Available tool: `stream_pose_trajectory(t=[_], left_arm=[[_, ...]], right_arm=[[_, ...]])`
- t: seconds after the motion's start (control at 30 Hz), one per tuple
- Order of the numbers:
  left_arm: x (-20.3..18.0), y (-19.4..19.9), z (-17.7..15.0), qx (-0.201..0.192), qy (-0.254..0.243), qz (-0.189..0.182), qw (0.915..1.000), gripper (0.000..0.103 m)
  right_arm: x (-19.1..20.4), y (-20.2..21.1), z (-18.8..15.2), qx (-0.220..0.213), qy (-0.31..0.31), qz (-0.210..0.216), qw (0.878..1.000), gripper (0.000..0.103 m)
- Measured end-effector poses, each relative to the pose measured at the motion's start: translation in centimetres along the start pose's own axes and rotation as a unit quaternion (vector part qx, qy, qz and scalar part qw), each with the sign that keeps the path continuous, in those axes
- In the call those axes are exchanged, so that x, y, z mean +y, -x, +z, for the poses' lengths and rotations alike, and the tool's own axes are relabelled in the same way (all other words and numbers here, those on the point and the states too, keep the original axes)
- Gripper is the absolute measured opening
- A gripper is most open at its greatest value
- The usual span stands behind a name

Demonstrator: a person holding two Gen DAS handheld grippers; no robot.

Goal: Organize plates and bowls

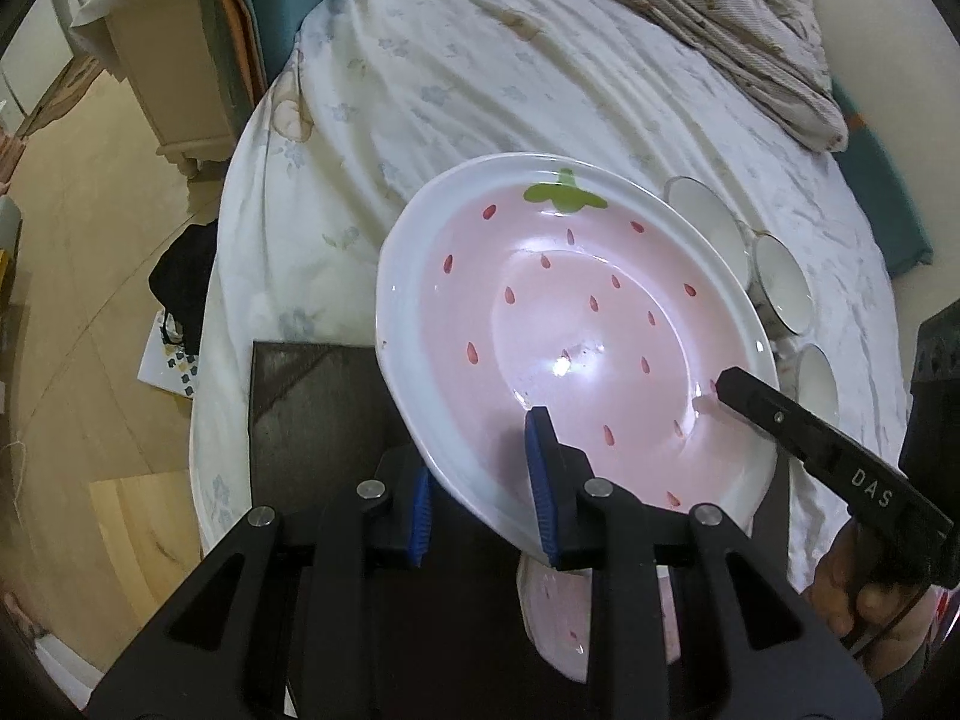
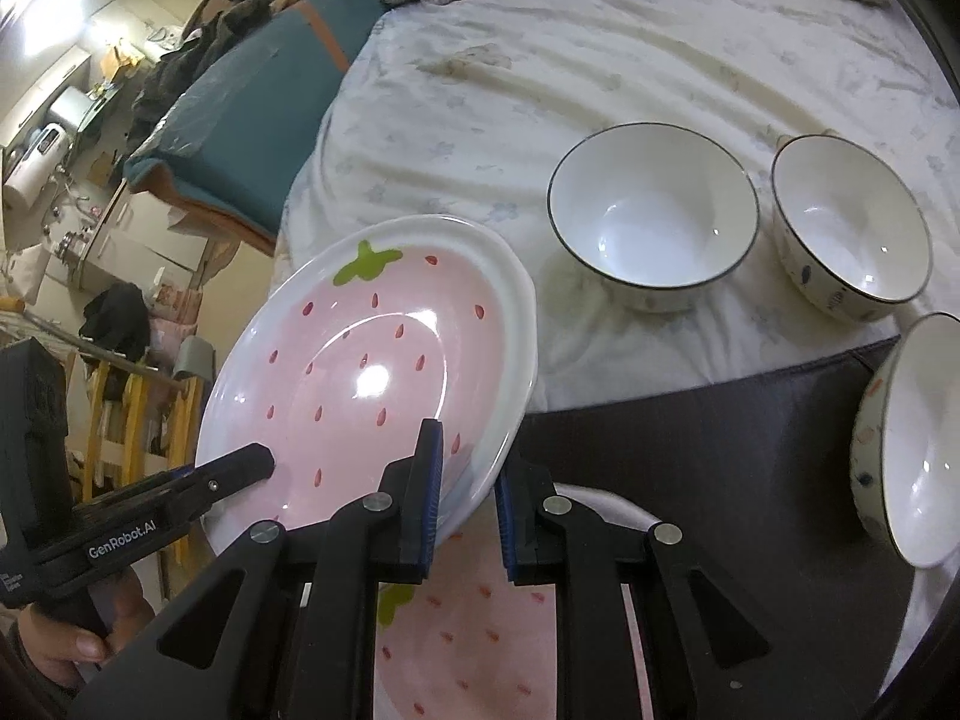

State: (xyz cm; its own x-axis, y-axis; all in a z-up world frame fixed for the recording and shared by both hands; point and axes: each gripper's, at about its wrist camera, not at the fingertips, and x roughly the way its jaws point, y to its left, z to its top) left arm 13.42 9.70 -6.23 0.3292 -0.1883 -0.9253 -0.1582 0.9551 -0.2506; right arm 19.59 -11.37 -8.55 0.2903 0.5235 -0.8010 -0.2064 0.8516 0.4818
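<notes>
Left wrist view: left gripper (image 1: 486, 495) clamped on the near rim of a strawberry plate (image 1: 576, 324), one blue pad on the pink face, the other under the white rim; plate is tilted, lifted clear of a dark board (image 1: 318, 414) that lies on the near edge of the bed (image 1: 456, 78). Right gripper (image 1: 729, 387) comes in from the right side and pinches the same plate's rim, one black finger lying on the pink face. Second strawberry plate (image 1: 555, 618) sits flat on the board, directly below the held one. Three bowls (image 1: 714, 222) stand on the sheet past the plate's right rim. Right wrist view: right gripper (image 2: 468, 483) closed on the plate's (image 2: 372, 372) near-right rim, pads above and below; left gripper (image 2: 264, 462) holds the left rim. Bowls (image 2: 651, 213) well apart on the bed, one at the board's right edge. Judgement: glazed ceramic, stiff, fairly heavy, slick, chips easily. Thin rim is the only purchase; two grips on separate rim points resist tipping. Soft bedding is an unsteady base, so stacking belongs on the board. Set down slowly.
</notes>
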Motion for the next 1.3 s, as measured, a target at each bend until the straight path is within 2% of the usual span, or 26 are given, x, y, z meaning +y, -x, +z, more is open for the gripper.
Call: stream_pose_trajectory(t=[0.27,0.47,0.77,1.0,1.3], left_arm=[[-2.1,1.0,-3.0,0.006,-0.043,-0.02,0.9988,0.024],[-4.6,2.0,-5.4,0.001,-0.085,-0.033,0.9959,0.024],[-7.3,2.1,-8.6,0.015,-0.11,-0.046,0.9927,0.024],[-7.6,1.0,-10.4,0.039,-0.109,-0.042,0.9924,0.024],[-7.5,0.5,-11.2,0.044,-0.11,-0.025,0.9926,0.024]], right_arm=[[-0.1,3.3,-3.0,-0.011,0.0,-0.01,1.0,0.018],[-1.5,6.0,-5.9,-0.019,-0.016,-0.022,0.999,0.018],[-3.4,10.1,-10.3,-0.043,-0.03,-0.036,0.998,0.018],[-4.8,10.7,-13.3,-0.035,-0.039,-0.043,0.998,0.018],[-5.8,10.0,-14.6,-0.018,-0.049,-0.042,0.998,0.018]])
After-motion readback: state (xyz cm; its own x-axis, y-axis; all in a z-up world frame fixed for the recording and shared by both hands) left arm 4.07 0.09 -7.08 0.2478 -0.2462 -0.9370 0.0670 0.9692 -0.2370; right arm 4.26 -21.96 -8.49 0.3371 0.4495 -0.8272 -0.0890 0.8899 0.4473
